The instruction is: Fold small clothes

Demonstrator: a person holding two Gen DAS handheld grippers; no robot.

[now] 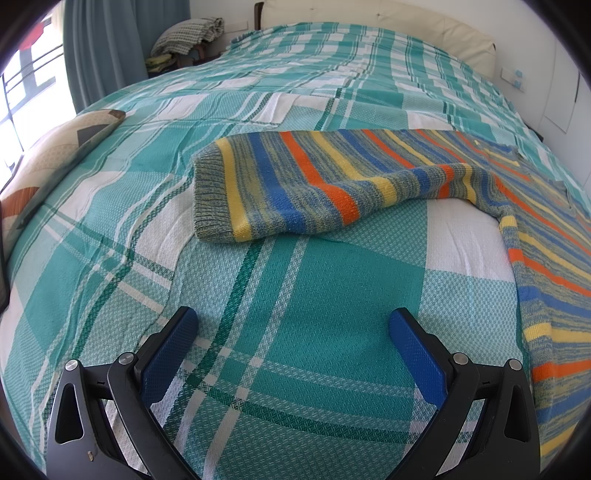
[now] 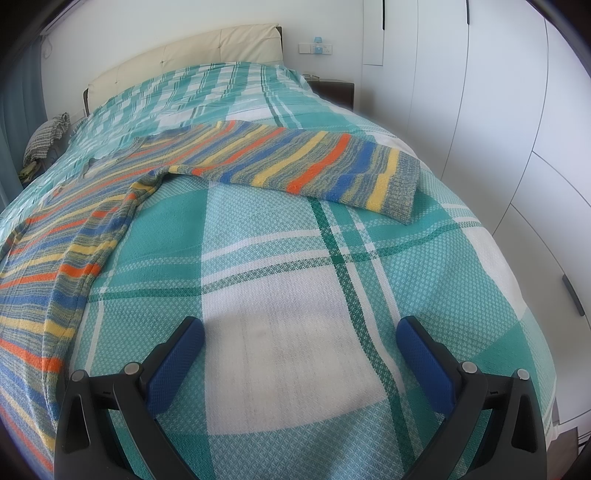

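A multicoloured striped knitted sweater [image 1: 369,177] lies flat across the bed [image 1: 295,295] with its teal-and-white plaid woven cover, sleeves spread toward both side edges. Left tongs [image 1: 293,325] and right tongs [image 2: 300,332] stand wide, empty, above the cover, apart from the sweater.

Sweater [image 1: 332,184] body runs past the frame edge in both views; its hem is unseen.

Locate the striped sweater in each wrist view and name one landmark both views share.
Left wrist: striped sweater at centre and right, one sleeve reaching left.
Right wrist: striped sweater at left, other sleeve reaching right.
Shared landmark: cream headboard at the bed's far end.
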